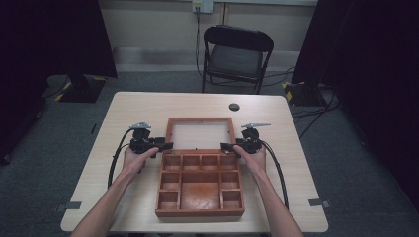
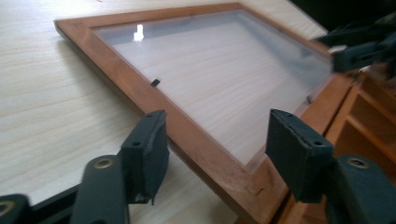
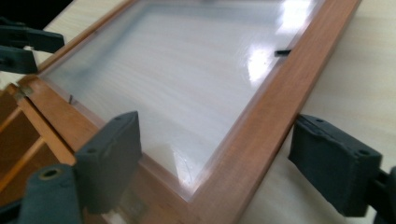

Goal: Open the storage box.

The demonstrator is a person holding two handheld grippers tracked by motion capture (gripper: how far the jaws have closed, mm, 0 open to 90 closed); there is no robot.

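An open wooden box (image 1: 199, 213) with several empty compartments lies on the table. Its glass-paned lid (image 1: 200, 120) is folded back flat behind it. My left gripper (image 1: 167, 146) stands open at the lid's left rail near the hinge. In the left gripper view the gripper (image 2: 219, 140) straddles the lid frame (image 2: 140, 93) without touching it. My right gripper (image 1: 226, 146) is open at the lid's right rail. In the right gripper view the gripper (image 3: 219, 154) has the frame (image 3: 280, 84) between its jaws, with gaps on both sides.
The light wooden table (image 1: 143, 106) has a small round black grommet (image 1: 234, 106) behind the lid. A black folding chair (image 1: 236, 54) stands beyond the far edge. Dark curtains and stand bases flank the table on both sides.
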